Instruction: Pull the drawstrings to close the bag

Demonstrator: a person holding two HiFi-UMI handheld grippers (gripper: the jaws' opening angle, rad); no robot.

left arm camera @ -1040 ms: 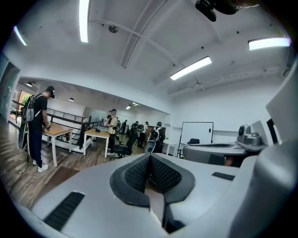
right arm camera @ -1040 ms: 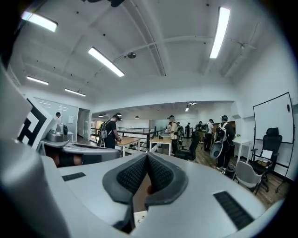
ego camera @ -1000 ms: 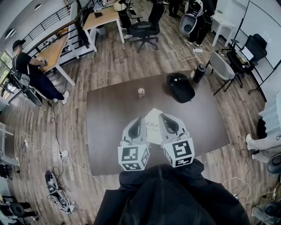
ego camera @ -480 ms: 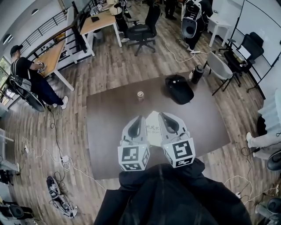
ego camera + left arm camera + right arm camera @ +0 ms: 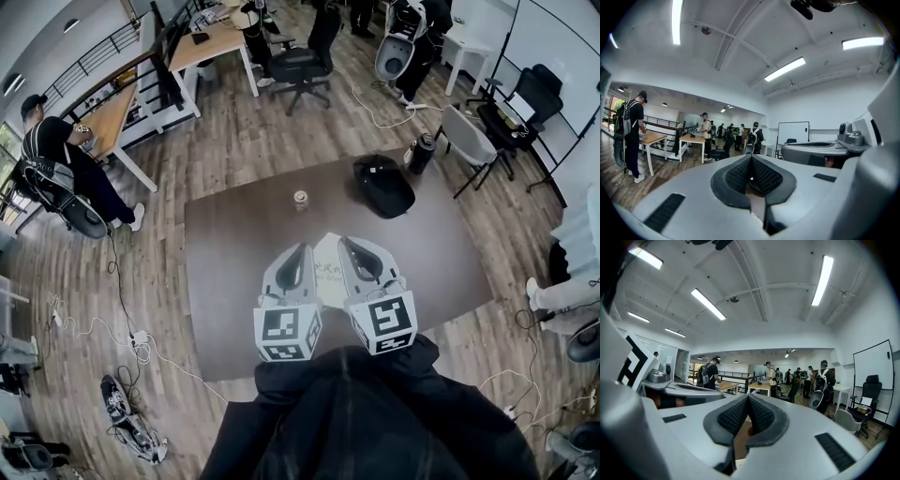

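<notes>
I hold both tools side by side over the near part of the brown bench [image 5: 234, 281], their marker cubes towards my chest. The left tool [image 5: 301, 250] is clenched: in the left gripper view its ribbed black pads [image 5: 737, 176] meet at the tip. A tiny pale speck sits in the seam, and I cannot tell whether that is a drawstring. The right tool [image 5: 345, 243] is clenched too. In the right gripper view its pads [image 5: 732, 417] press together along their front edge, with only brown showing in the gap below them.

The white bag [image 5: 325, 272] lies between the two tools, its top corner pointing away from me and dark print across its face. Both tools flank it closely. From the head view I cannot tell whether either one is touching it or its strings.

Farther out on the bench a small can [image 5: 301, 199] stands upright. A black bag [image 5: 382, 186] lies to the can's right, well apart from the white one. A dark bottle [image 5: 424, 155] stands just beyond the black bag, near the bench's far right corner.
</notes>
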